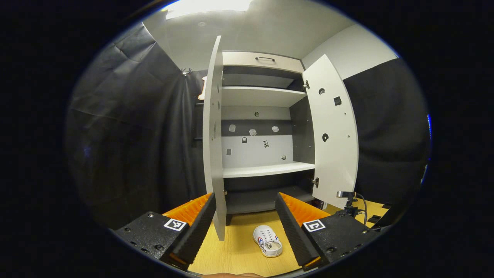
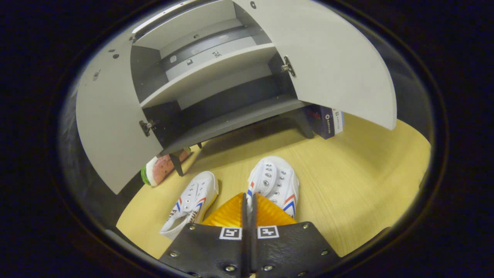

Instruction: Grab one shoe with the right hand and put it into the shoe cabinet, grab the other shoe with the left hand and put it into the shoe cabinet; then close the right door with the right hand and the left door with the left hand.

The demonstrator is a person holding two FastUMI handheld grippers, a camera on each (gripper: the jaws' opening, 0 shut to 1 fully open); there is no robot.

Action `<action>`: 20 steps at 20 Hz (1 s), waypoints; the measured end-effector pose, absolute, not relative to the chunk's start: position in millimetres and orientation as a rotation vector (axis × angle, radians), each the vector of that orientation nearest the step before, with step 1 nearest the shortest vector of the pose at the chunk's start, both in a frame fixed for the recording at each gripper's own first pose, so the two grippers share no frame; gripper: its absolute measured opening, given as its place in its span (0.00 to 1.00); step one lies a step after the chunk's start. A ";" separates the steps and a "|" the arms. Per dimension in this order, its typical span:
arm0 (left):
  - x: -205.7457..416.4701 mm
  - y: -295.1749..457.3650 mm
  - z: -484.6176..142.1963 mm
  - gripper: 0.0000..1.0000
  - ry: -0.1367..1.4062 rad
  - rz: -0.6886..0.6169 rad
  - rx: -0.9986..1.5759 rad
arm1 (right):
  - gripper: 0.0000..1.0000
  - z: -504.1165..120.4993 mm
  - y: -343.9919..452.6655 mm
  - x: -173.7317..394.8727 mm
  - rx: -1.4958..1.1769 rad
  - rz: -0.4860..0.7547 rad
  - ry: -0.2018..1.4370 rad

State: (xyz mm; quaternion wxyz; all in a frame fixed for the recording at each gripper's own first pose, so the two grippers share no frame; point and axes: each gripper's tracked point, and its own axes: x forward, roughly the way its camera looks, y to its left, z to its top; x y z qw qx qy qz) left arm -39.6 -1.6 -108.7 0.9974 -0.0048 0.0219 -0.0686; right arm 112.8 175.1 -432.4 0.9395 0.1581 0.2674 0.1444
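Place: recording booth staged as a home entryway
Evidence: black cloth walls (image 1: 135, 127), open shoe cabinet (image 1: 262, 96), wood-look floor (image 2: 347, 170)

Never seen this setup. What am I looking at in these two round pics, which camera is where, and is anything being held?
There is no robot here: a person holds a two-finger gripper in each hand, and a fisheye camera rides on each one, looking along its fingers.

The left gripper view faces the shoe cabinet straight on. Both doors are swung open and its shelves are bare. The left gripper shows at the bottom with its fingers spread wide, holding nothing.

The right gripper view looks down at the wooden floor in front of the cabinet. Two white sneakers lie there side by side: the left sneaker and the right sneaker. The right gripper has its fingers pressed together just over the right sneaker's near end; whether it pinches any of the shoe I cannot tell.

A small box stands beside the cabinet.
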 end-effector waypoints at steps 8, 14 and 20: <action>-45.7 -4.4 -116.6 0.93 0.030 -0.155 -0.041 | 0.01 -290.1 164.4 98.9 0.301 0.372 0.336; -26.2 -15.1 -108.1 0.93 0.026 -0.153 -0.052 | 0.01 -157.2 153.0 106.1 0.282 0.384 0.152; 14.6 -30.2 -101.1 0.93 0.021 -0.167 -0.037 | 0.00 -64.0 145.7 141.1 0.253 0.387 0.045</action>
